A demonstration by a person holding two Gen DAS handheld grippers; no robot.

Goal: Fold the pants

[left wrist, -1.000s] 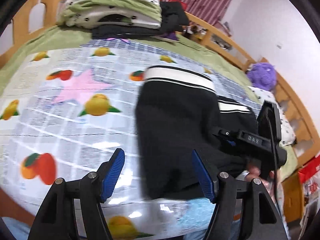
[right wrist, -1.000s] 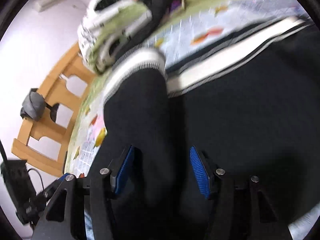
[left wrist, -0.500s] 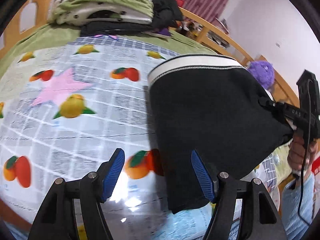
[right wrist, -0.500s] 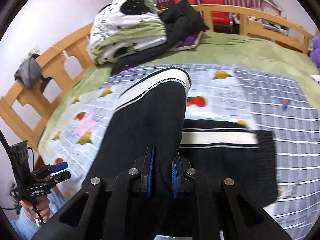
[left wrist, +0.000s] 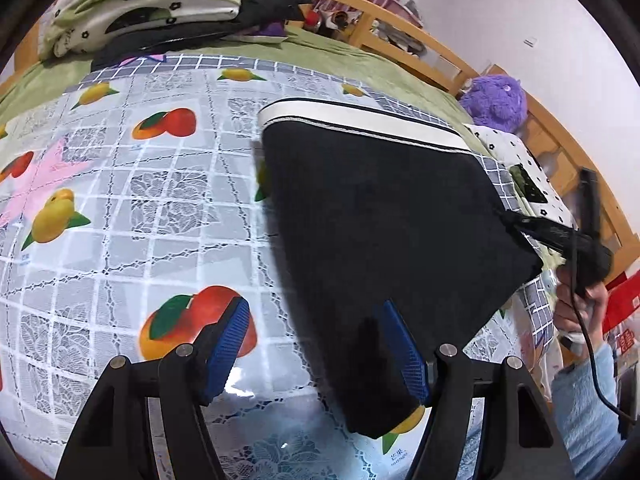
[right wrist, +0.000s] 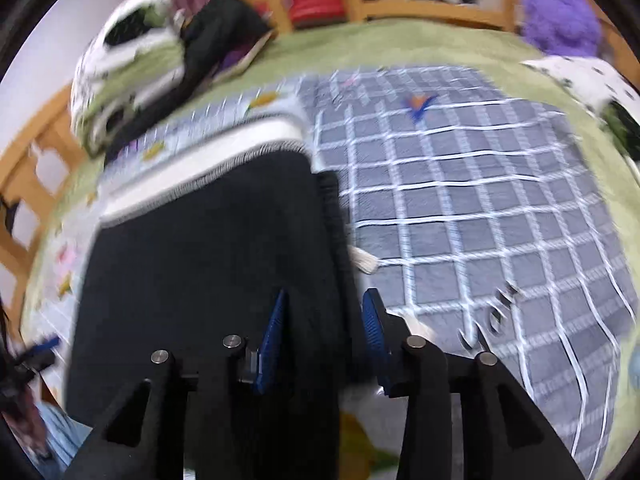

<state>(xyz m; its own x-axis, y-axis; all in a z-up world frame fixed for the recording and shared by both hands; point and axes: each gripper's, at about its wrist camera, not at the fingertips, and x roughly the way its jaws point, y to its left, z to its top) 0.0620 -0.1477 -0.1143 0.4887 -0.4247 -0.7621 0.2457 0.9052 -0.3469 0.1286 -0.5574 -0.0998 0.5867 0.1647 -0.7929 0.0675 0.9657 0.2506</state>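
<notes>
The black pants (left wrist: 380, 216) with a white striped waistband (left wrist: 360, 118) lie folded on the fruit-print cloth (left wrist: 120, 200). My left gripper (left wrist: 320, 344) is open, its right pad over the pants' near edge. In the left wrist view my right gripper (left wrist: 560, 236) sits at the pants' right corner. In the right wrist view the pants (right wrist: 208, 248) fill the left, and my right gripper (right wrist: 324, 320) is open, its jaws either side of the fabric's right edge.
A pile of folded bedding and dark clothes (left wrist: 160, 4) lies at the far end of the bed. A purple plush toy (left wrist: 496, 100) sits by the wooden bed rail (left wrist: 420, 40). A grey checked cloth (right wrist: 480, 200) lies right of the pants.
The right gripper carried the pants' fold over to the right, laid it flat and opened. The left gripper stayed open and moved closer over the cloth.
</notes>
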